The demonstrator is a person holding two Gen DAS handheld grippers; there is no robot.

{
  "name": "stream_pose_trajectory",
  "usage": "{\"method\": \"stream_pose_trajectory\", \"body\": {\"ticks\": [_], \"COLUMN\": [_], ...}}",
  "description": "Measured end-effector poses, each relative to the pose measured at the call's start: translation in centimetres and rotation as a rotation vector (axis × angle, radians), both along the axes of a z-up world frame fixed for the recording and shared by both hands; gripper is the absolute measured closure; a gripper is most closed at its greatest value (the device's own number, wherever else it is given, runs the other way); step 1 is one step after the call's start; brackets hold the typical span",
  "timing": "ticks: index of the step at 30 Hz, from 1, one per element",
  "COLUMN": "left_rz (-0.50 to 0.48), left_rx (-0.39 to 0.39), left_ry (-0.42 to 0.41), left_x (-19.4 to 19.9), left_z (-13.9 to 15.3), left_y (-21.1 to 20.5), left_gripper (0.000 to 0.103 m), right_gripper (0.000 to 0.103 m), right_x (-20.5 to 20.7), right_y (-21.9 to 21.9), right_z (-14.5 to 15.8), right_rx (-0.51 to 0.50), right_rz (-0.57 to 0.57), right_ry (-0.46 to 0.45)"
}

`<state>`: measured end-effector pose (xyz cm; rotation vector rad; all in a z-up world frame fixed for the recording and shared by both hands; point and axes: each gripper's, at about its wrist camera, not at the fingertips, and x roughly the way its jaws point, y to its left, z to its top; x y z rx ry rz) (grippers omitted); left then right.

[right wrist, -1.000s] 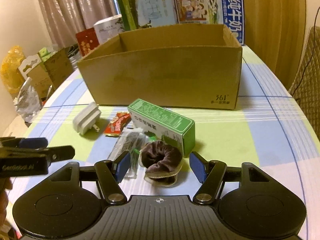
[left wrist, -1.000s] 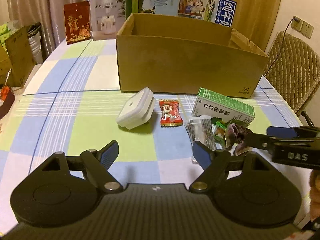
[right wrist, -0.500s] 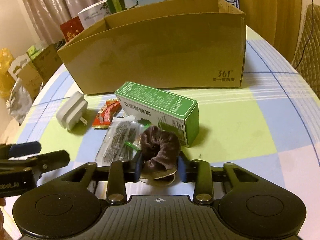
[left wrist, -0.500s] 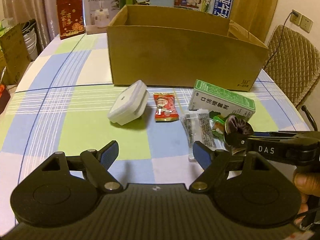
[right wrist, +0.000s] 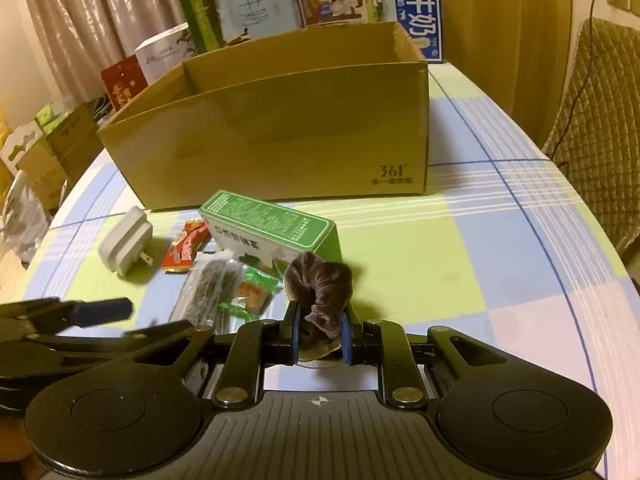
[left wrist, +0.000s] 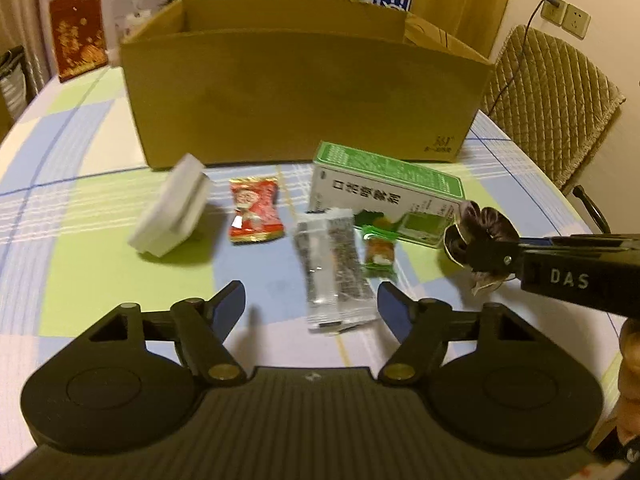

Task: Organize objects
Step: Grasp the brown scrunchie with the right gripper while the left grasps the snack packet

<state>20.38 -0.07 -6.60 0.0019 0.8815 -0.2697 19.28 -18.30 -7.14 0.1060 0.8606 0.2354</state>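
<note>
A: What do the right gripper's [right wrist: 319, 338] fingers [right wrist: 295, 332] have?

B: They are clenched on the scrunchie [right wrist: 320, 288], pinching its lower fold. It sits just in front of the green box [right wrist: 272, 226], low over the surface [right wrist: 500, 248]; whether it touches the cloth I cannot tell.

A: How should it handle?

B: Soft and light, I judge. It squashes between the pads and will flop, so a bite across one bunched side suits it; nothing in it to break.

A: And the left gripper [left wrist: 311, 300]?

B: Its fingers [left wrist: 230, 300] are spread wide and hold nothing, hovering over the clear packet [left wrist: 334, 268].

A: Count the rest.

B: One scrunchie, one green box, one clear packet, one small green sweet [left wrist: 378, 250], one red sweet [left wrist: 254, 208], one white charger [left wrist: 172, 210]: six loose things. One open carton [right wrist: 280, 136] stands behind them, where I would guess they belong.
</note>
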Motion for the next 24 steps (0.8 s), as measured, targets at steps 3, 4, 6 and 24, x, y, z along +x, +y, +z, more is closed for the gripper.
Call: {"method": "stream_pose_trajectory", "body": {"ticks": [3,4,6,24], "left_rz": [-0.015,-0.019,-0.023,-0.052], "left_rx": [-0.007,-0.003,0.002,0.050], "left_ry": [0.013,0.015,0.023,0.052], "left_x": [0.5,0.6,1.0,1.6], "left_z": [-0.5,-0.7,-1.1,-1.3], "left_y": [-0.7,-0.9,-1.3,-1.6], "left_gripper": [0.042,0.046,0.050,0.067], "right_gripper": [0.087,0.087,0.087,0.087], "right_x": [0.0,0.1,0.2,0.3], "right_y": [-0.2,-0.2,-0.2,-0.2], "right_z": [0.0,0.0,-0.1,-0.4], "right_rx": [0.006,0.007,0.011,0.015], "right_rz": [-0.005,-0.005,-0.007,-0.007], "right_ry": [0.003,0.006,0.010,0.019]}}
